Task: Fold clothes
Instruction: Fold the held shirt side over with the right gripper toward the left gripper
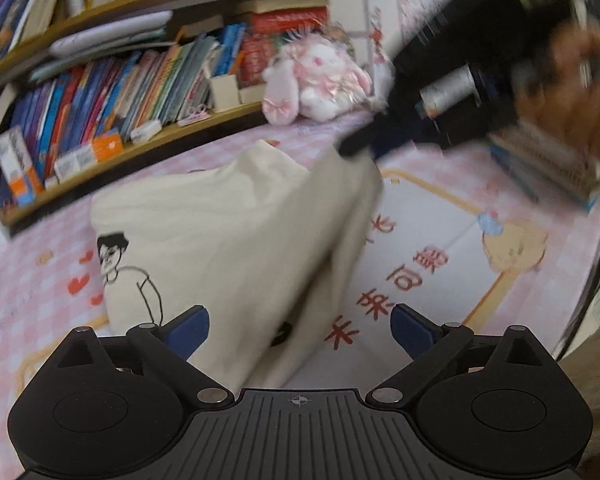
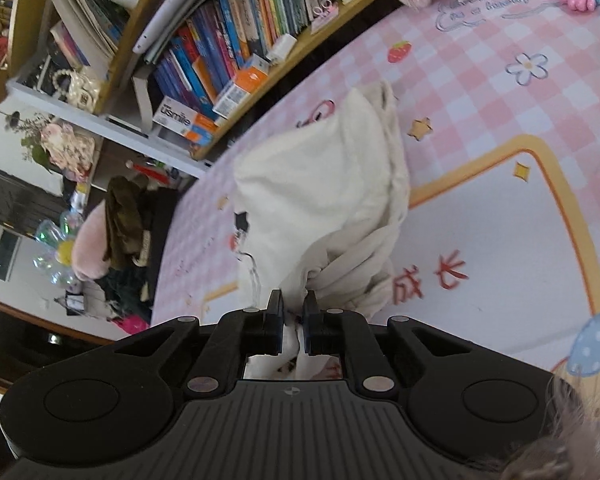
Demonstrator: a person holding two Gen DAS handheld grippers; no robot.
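A cream T-shirt [image 1: 220, 232] with a black line drawing of a person lies partly folded on the pink checked cover [image 1: 32, 280]. My left gripper [image 1: 300, 328] stands open just above its near edge, and its blue pads [image 1: 196, 326] touch nothing. In the left wrist view my right gripper [image 1: 354, 148] comes in from the upper right and holds one edge of the shirt lifted. In the right wrist view my right gripper [image 2: 293, 304] is shut on a bunched fold of the T-shirt [image 2: 320, 184], which hangs in creases from the jaws down to the cover.
A bookshelf [image 1: 112, 92] full of books runs along the far side, with a pink and white plush rabbit [image 1: 316, 80] at its end. The cover [image 2: 480, 80] has a white panel with red characters [image 1: 416, 268]. A heap of dark clothes [image 2: 124, 232] lies off its left edge.
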